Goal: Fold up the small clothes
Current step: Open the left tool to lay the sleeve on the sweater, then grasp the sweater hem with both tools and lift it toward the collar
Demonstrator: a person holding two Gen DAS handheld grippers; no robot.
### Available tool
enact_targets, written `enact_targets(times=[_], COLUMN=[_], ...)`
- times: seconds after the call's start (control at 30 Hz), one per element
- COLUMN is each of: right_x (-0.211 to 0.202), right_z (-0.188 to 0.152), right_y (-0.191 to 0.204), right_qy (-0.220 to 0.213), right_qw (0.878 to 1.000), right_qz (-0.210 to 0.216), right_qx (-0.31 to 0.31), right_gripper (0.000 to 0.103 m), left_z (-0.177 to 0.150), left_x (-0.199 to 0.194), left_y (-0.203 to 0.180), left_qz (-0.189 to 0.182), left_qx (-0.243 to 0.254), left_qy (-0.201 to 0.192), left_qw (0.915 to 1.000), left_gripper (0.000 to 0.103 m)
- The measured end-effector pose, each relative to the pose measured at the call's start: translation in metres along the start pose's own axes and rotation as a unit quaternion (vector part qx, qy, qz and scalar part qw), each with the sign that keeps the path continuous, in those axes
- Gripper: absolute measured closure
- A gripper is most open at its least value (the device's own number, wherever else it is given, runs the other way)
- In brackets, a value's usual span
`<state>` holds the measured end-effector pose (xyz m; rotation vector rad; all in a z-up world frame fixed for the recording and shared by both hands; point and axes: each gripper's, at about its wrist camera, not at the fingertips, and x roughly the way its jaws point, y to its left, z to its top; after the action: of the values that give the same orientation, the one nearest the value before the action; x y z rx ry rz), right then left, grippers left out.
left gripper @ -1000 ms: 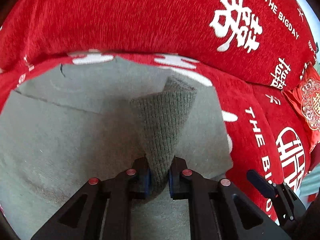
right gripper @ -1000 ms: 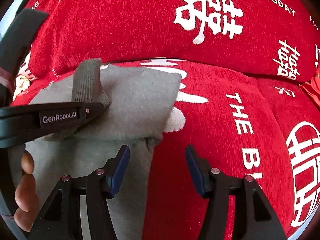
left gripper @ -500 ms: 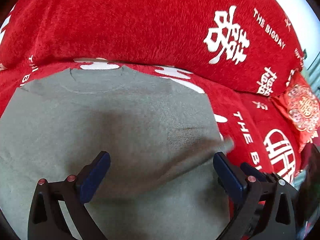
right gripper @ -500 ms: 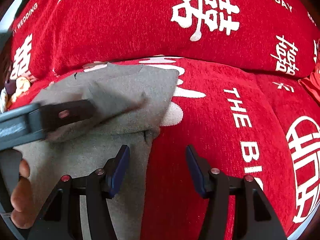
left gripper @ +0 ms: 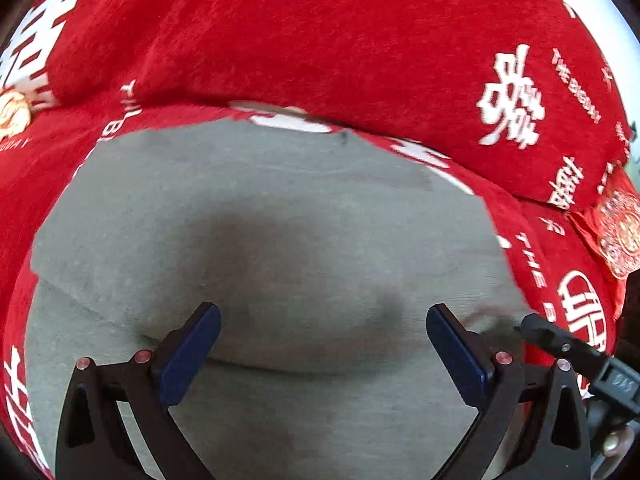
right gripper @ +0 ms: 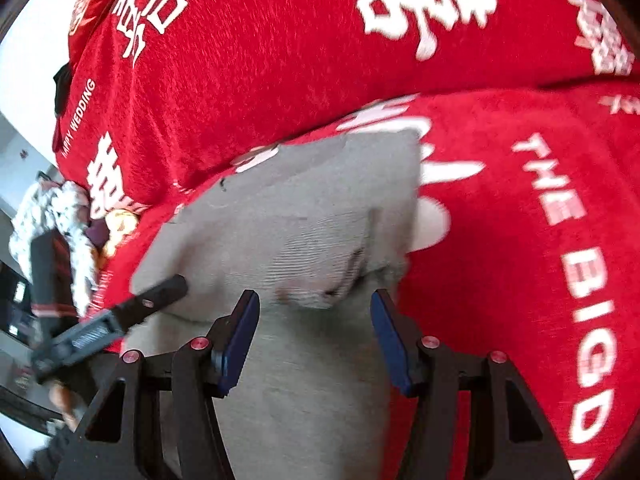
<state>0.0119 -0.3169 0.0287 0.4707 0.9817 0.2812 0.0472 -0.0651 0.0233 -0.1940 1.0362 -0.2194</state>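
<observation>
A grey knit garment (left gripper: 280, 240) lies flat on a red sofa seat, its sleeves folded in over the body. My left gripper (left gripper: 322, 344) is open and empty, hovering over the garment's middle. In the right wrist view the garment (right gripper: 320, 216) shows a ribbed sleeve cuff (right gripper: 320, 264) lying on top. My right gripper (right gripper: 314, 336) is open and empty, just before that cuff, over the garment's right part. One finger of the left gripper (right gripper: 156, 296) shows at the left. One finger of the right gripper (left gripper: 560, 344) shows at the right of the left wrist view.
The red sofa cover (left gripper: 320, 40) with white characters and lettering rises as a backrest behind the garment. A red embroidered cushion (left gripper: 620, 232) lies at the far right. A white patterned cloth (right gripper: 52, 216) sits at the sofa's left end.
My left gripper let go of the ribbed sleeve cuff, opened wide and drew back over the garment. The sleeve now lies flat. My right gripper moved left over the garment toward the cuff.
</observation>
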Motion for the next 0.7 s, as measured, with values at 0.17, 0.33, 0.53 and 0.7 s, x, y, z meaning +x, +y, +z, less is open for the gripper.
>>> enact_targets(times=[0.17, 0.33, 0.53, 0.7], right_x=[0.025, -0.005, 0.024, 0.006], right_z=[0.009, 0.011, 0.014, 0.007], right_y=[0.003, 0.019, 0.005, -0.002], right_qy=[0.018, -0.068, -0.014, -0.047], right_qw=[0.999, 0.998, 0.999, 0.995], right_qz=[0.024, 0.0, -0.041, -0.073], right_qx=[0.038, 0.004, 0.016, 0.042], right_gripper=[0.094, 0.095, 0.091, 0.067], left_z=[-0.003, 0.002, 0.0, 0.009], left_x=[0.009, 0.0, 0.004, -0.01], left_y=[0.01, 0.017, 0.023, 0.038], left_qz=[0.02, 0.025, 0.038, 0.044], left_qx=[0.005, 0.002, 0.005, -0.003], left_qy=[0.007, -0.011, 0.002, -0.02], left_qw=[0.9998, 0.9996, 0.9992, 0.9988], left_gripper=[0.0, 0.0, 0.0, 0.0])
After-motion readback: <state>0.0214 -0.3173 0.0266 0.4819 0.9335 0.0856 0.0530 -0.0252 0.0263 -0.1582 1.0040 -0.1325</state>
